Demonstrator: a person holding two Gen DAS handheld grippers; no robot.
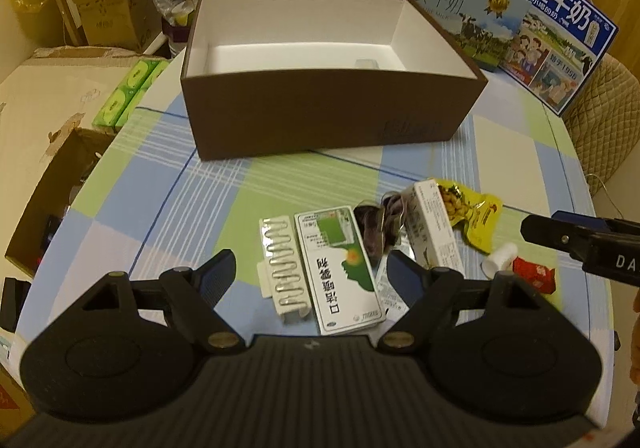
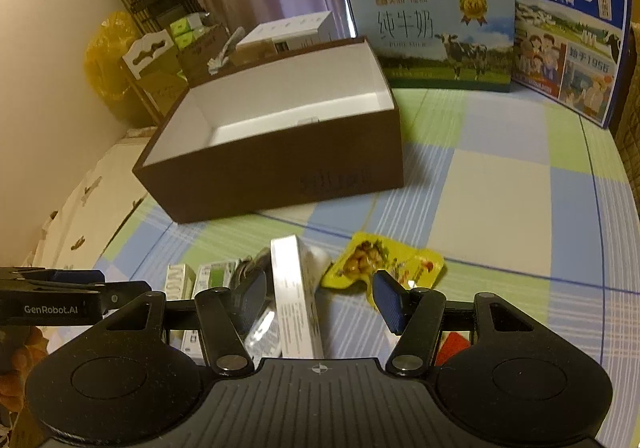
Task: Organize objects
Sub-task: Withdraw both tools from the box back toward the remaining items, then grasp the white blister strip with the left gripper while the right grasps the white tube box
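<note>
A brown open box with a white inside stands on the checked tablecloth; it also shows in the right wrist view. In front of it lies a heap of small items. My left gripper is open, its jaws on either side of a green-and-white medicine box and a white blister strip. My right gripper is open around a tall white carton, which also shows in the left wrist view. A yellow snack packet lies just beyond the right gripper.
Two milk cartons stand at the table's back right. A small white bottle and a red wrapper lie at the heap's right. Dark foil packets lie in the heap. Cardboard boxes crowd the left, off the table.
</note>
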